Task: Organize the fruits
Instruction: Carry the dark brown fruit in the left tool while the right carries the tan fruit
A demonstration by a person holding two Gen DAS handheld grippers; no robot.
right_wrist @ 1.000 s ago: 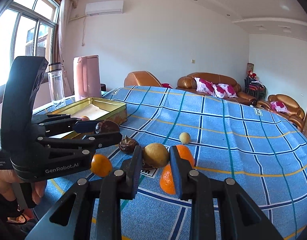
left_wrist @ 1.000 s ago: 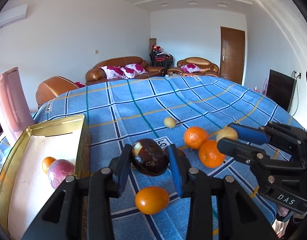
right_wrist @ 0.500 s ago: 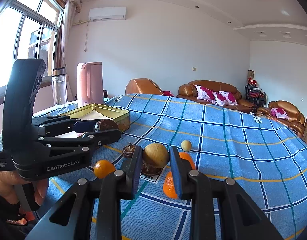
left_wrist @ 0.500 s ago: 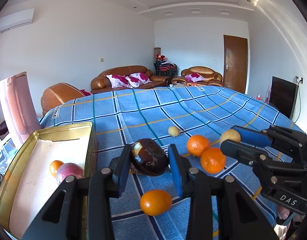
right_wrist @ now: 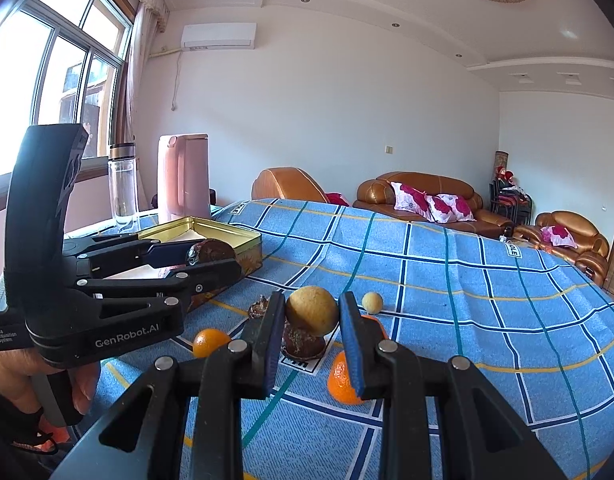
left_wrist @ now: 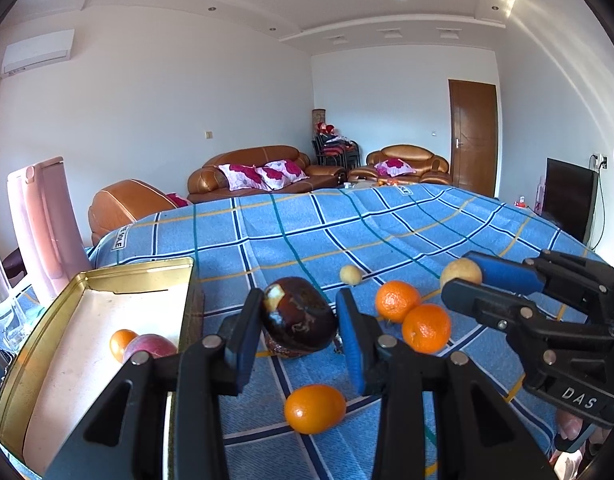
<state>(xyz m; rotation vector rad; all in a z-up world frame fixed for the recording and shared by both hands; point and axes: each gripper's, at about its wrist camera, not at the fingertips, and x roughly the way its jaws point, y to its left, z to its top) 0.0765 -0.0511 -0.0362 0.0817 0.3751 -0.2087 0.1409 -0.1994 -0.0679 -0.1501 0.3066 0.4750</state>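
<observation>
My left gripper [left_wrist: 299,306] is shut on a dark brown fruit [left_wrist: 307,322], held above the blue checked cloth just right of the gold tin [left_wrist: 141,272]. Inside the tin lie an orange [left_wrist: 120,342] and a red fruit [left_wrist: 151,348]. My right gripper [right_wrist: 311,305] is shut on a round tan fruit [right_wrist: 311,312]. Three oranges [left_wrist: 397,300] [left_wrist: 426,328] [left_wrist: 315,408] and a small yellow fruit [left_wrist: 351,275] lie on the cloth. Two dark fruits [right_wrist: 303,344] [right_wrist: 259,307] sit below the right gripper. In the right wrist view the left gripper [right_wrist: 221,259] is beside the tin [right_wrist: 231,236].
A pink kettle [right_wrist: 183,184] and a glass bottle [right_wrist: 123,184] stand behind the tin near the window. A hand [right_wrist: 11,376] grips the left tool's handle. The blue cloth [right_wrist: 487,300] stretches far beyond the fruits. Brown sofas stand past the table.
Both cameras have tipped upward a little, so the table and fruits sit lower in each view. Each gripper keeps the same fruit.
</observation>
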